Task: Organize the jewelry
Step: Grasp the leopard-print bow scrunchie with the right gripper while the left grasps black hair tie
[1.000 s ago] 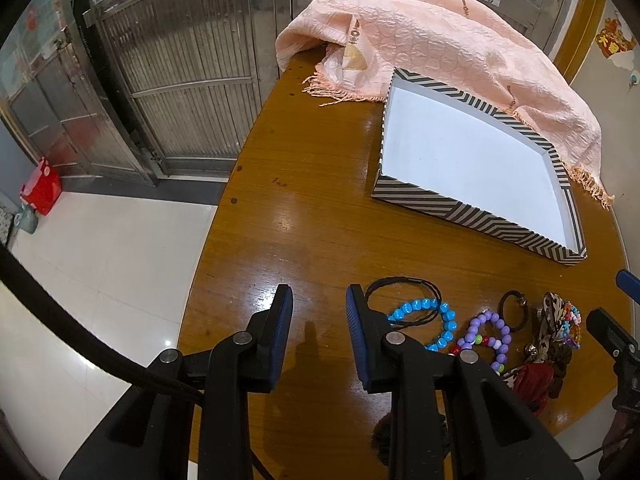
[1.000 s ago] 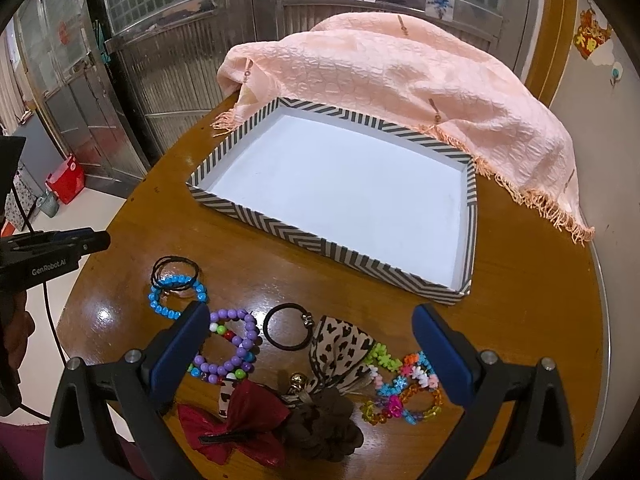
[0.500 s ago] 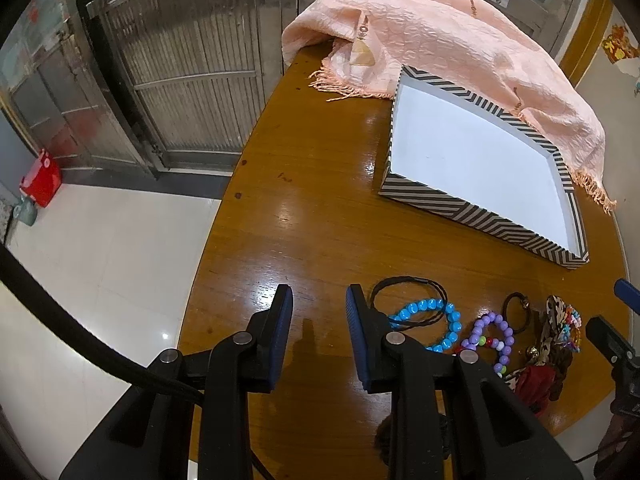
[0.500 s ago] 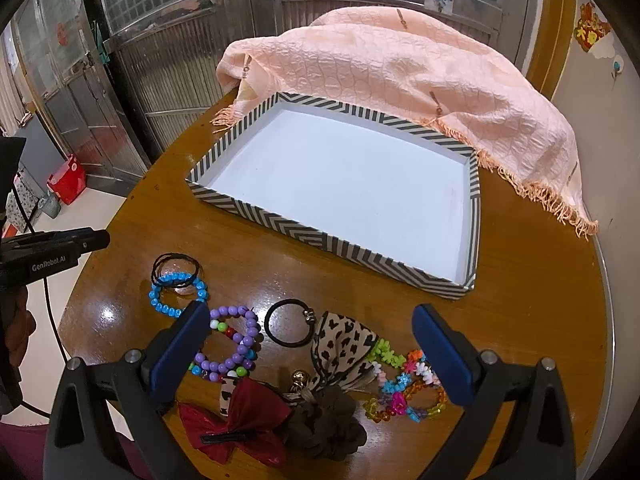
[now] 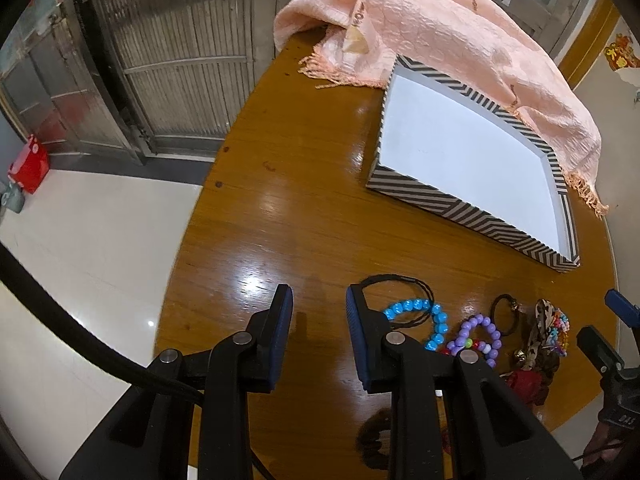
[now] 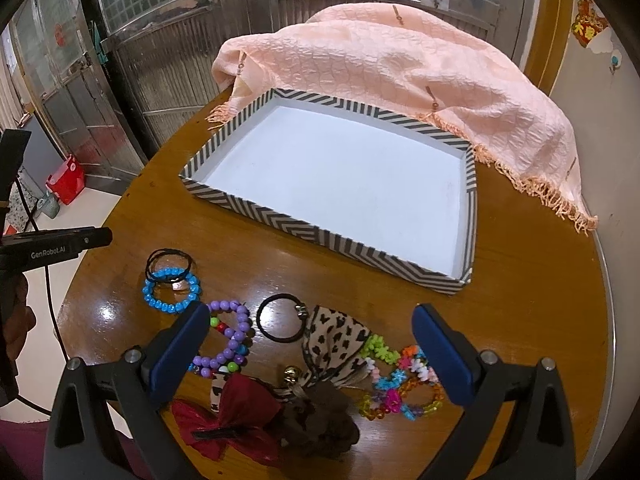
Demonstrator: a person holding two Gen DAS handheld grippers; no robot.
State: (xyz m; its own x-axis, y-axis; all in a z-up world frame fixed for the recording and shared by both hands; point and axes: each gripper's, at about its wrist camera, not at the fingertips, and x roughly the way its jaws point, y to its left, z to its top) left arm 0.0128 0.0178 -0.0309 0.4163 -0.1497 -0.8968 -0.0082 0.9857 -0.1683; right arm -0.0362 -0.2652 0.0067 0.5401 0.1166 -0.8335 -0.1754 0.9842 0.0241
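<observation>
A striped tray (image 6: 280, 220) with a white floor stands on the round wooden table; it also shows in the left wrist view (image 5: 460, 208). Near the front edge lie a blue bead bracelet (image 6: 170, 286), black cords (image 6: 168, 260), a purple bead bracelet (image 6: 230, 338), a black hair tie (image 6: 280, 318), a leopard-print bow (image 6: 334, 340), coloured bead rings (image 6: 400, 384), a red bow (image 6: 228, 416) and a brown scrunchie (image 6: 320, 424). My right gripper (image 6: 308, 350) is wide open above these. My left gripper (image 5: 320, 320) is open a little, empty, left of the blue bracelet (image 5: 420, 316).
A peach fringed shawl (image 6: 400, 68) is draped over the table's far side behind the tray. Metal gates (image 5: 180, 60) and a white tiled floor (image 5: 80, 240) lie beyond the table's left edge. A red container (image 5: 30, 162) sits on the floor.
Both grippers have edged slightly forward toward the tray. Neither jaw opening has changed and the jewelry has not moved.
</observation>
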